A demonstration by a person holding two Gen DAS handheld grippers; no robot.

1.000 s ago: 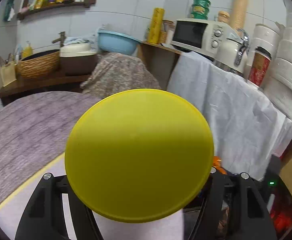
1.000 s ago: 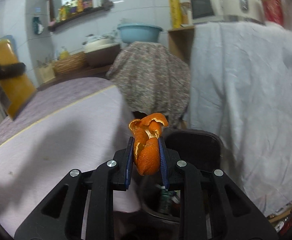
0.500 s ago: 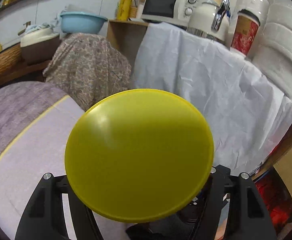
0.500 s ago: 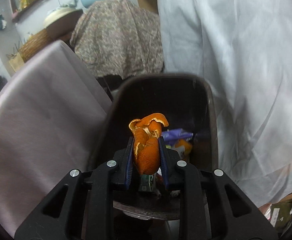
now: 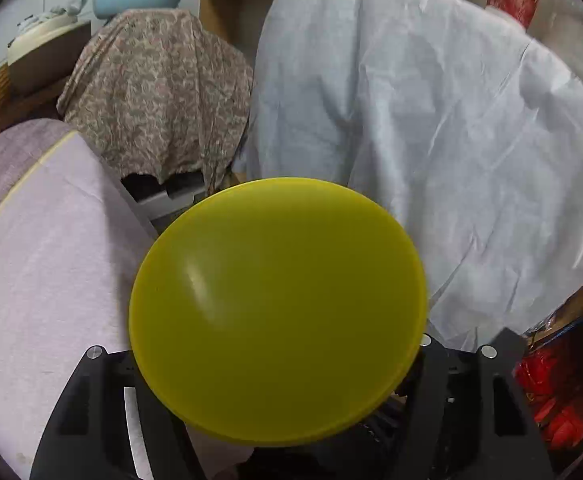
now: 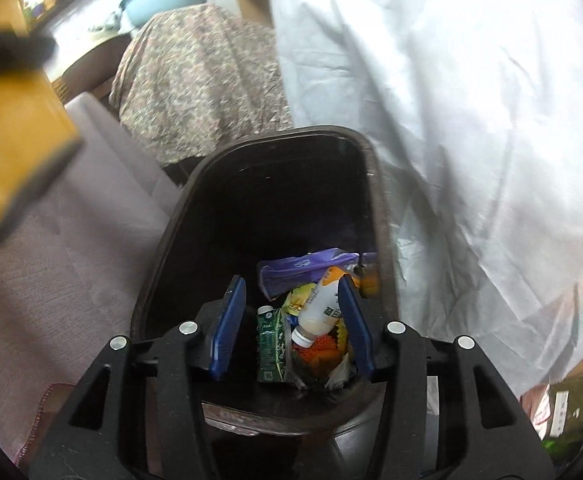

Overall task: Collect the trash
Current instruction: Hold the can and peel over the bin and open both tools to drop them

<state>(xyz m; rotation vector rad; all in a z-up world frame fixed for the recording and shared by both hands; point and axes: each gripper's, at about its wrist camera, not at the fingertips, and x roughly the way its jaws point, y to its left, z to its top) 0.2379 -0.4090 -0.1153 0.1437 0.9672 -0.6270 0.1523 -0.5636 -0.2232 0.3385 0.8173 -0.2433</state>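
Hovering over the dark oval plastic trash bin (image 6: 275, 208), the right gripper (image 6: 293, 328) has just been opening its jaws; nothing sits between its blue pads (image 6: 229, 328) now. The orange peel clamped there half a second ago is gone from the grip, judged dropped among the white bottle (image 6: 319, 308), green carton (image 6: 269, 344) and wrappers inside. The left gripper (image 5: 279, 360) holds a yellow round-bottomed plastic container (image 5: 279, 308) firmly, beside the bin. That item looks next for disposal.

Open bin mouth (image 6: 371, 184) between table edge (image 6: 91, 208) and white sheet (image 6: 471, 120).
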